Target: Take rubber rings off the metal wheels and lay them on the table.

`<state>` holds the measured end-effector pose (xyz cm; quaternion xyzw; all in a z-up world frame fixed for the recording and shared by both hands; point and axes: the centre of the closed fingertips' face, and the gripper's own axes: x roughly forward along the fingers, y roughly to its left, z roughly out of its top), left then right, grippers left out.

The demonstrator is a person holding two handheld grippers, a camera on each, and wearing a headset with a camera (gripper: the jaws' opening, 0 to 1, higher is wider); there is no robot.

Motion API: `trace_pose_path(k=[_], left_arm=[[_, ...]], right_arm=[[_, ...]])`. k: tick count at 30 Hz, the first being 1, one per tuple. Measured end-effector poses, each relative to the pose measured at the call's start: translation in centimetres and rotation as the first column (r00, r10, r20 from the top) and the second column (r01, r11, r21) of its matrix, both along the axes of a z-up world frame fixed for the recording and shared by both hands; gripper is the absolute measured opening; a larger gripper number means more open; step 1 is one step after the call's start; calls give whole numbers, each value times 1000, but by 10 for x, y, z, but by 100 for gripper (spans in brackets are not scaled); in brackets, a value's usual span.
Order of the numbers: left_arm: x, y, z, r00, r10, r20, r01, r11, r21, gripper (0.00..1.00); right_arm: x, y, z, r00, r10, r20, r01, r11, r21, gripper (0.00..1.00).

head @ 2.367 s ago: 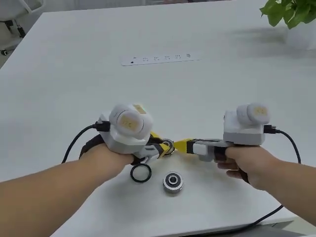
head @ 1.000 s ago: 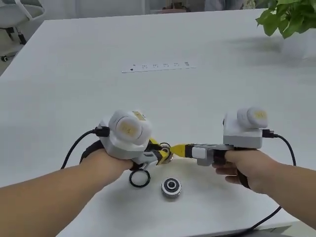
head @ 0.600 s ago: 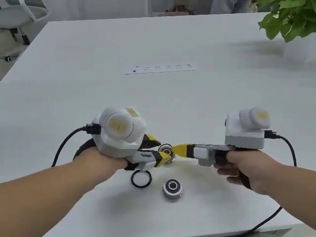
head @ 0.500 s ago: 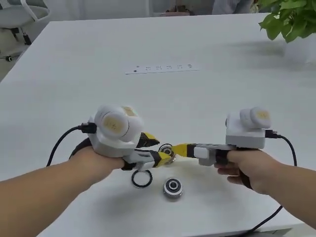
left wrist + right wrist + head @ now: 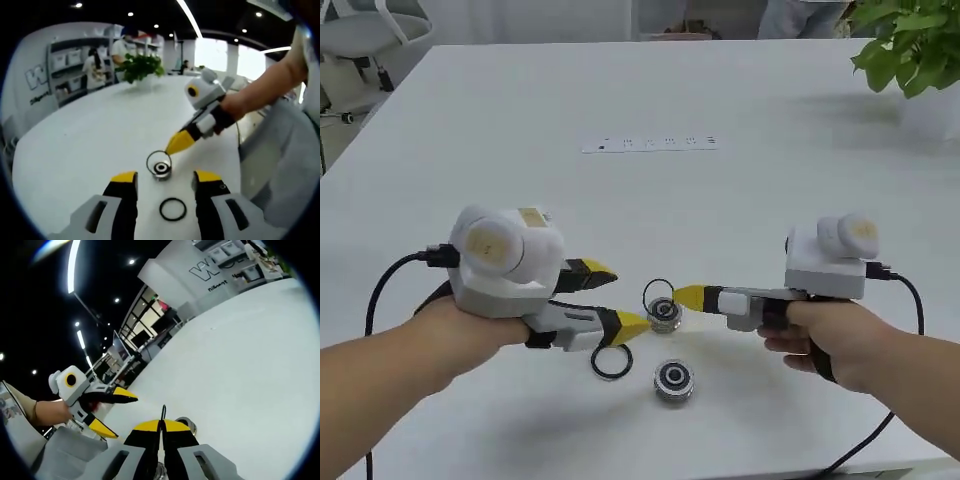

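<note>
Right tool (image 5: 682,295), jaws together, clamps a thin black rubber ring (image 5: 658,282) looped up off the small metal wheel (image 5: 665,313) at its tip. Left tool (image 5: 618,297), jaws apart, faces that wheel; a loose black ring (image 5: 595,363) lies on the white table (image 5: 720,200) beneath it.

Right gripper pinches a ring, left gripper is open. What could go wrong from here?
The rubber ring looks hooked on the metal wheel, which the open left gripper does not hold. Pulling with the right gripper may therefore drag or tip the wheel. It might roll into the loose ring.
</note>
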<state>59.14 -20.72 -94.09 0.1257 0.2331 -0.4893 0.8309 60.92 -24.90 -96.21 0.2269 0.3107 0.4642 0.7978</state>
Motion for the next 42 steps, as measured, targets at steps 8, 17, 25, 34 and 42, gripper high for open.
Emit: trace_pose_path(k=[8, 17, 25, 34, 42], left_arm=[[-10, 13, 14, 1000, 16, 4, -16, 999, -41, 53], [-21, 26, 28, 999, 35, 11, -34, 996, -77, 61], [-32, 39, 30, 999, 49, 13, -47, 996, -80, 67], [-43, 53, 29, 998, 67, 13, -66, 995, -81, 72], [-47, 62, 28, 996, 90, 5, -89, 992, -92, 74]], right_arm=[[-1, 3, 5, 1000, 8, 4, -8, 1000, 13, 0], [-6, 13, 17, 999, 33, 13, -34, 999, 28, 0], [-15, 27, 23, 998, 69, 10, -70, 997, 39, 0], [-27, 39, 16, 991, 133, -18, -132, 991, 30, 0], [-39, 50, 6, 981, 189, -51, -188, 982, 14, 0]])
